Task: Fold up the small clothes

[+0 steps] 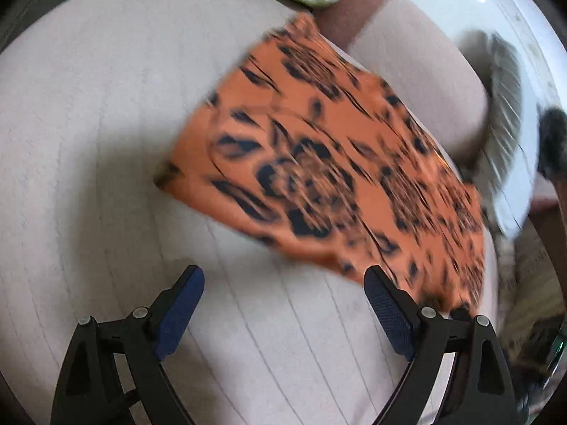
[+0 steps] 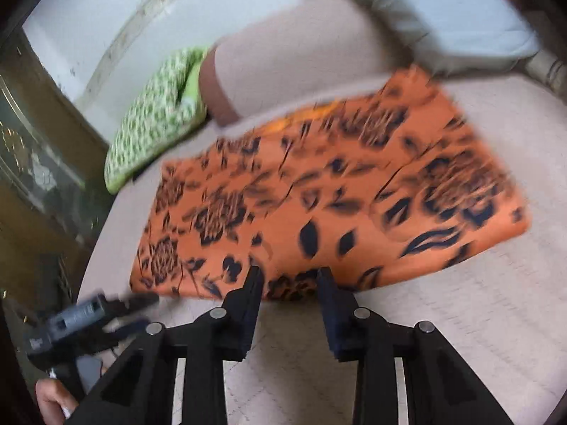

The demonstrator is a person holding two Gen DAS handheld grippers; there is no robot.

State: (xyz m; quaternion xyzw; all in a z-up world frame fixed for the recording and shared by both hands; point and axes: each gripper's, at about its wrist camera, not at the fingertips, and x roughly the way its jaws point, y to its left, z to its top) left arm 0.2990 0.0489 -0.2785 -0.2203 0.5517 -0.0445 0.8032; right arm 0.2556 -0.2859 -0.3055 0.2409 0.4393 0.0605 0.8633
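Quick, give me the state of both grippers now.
Left gripper: wide open, holding nothing.
Right gripper: partly open, nothing gripped; the orange floral garment lies just beyond its tips.

Matt printed cloth garment [image 2: 319, 205] on quilted fabric cushion [image 1: 88, 141]

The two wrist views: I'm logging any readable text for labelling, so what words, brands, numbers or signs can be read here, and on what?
None can be read.
Orange garment: only a black flower-and-leaf print, no lettering.
Green patterned cloth: a pattern only, blurred.
Left gripper, seen in the right wrist view: its grey body shows small marks, too blurred to read.
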